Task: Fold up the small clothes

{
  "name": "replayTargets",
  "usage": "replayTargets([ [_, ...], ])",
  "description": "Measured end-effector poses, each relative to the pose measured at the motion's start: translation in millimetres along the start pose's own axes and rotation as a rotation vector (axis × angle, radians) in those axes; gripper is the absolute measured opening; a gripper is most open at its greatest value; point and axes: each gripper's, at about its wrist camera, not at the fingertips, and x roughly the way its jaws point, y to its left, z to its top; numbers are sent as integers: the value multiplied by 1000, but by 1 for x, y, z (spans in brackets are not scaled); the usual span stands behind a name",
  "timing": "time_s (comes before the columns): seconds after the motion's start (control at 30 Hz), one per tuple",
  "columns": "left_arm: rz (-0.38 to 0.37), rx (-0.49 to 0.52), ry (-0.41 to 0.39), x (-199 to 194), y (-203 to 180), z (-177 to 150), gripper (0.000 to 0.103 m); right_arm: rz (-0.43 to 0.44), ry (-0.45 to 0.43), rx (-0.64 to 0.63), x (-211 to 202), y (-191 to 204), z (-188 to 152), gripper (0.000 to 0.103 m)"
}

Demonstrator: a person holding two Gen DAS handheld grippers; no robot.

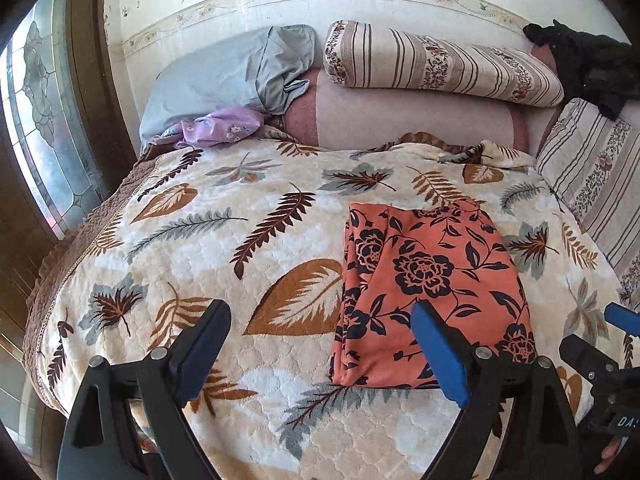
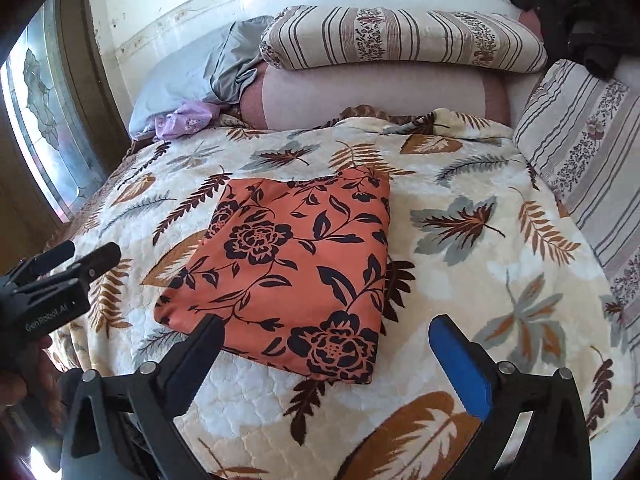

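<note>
Cloth: folded on bed, long axis running away, ahead of right gripper, nearer; ahead-right of left gripper. Both spread, empty.

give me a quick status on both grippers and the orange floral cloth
Left gripper open, empty. Right gripper open, empty. Orange floral cloth folded flat on leaf-print bedspread, nothing on it or in the way.
</note>
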Motion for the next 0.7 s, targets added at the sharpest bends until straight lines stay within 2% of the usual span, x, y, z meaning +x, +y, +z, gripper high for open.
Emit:
replayTargets([
  [0.13,35,5,7,-4,-3,1,92,-38,-7,-31,-6,8,-2,103],
  [0.23,35,12,10,-8,-6,1,92,-56,-9,-47,-10,11,-4,103],
  [0.43,12,6,14,-14,-11,3,92,-75,-24,-47,-16,12,-3,103],
  [0.57,-33,-15,23,-13,-14,5,92,-78,-25,-54,-16,12,0,103],
  [0.7,-31,-24,48,-7,-18,7,92,-79,-23,-54,-14,11,3,103],
])
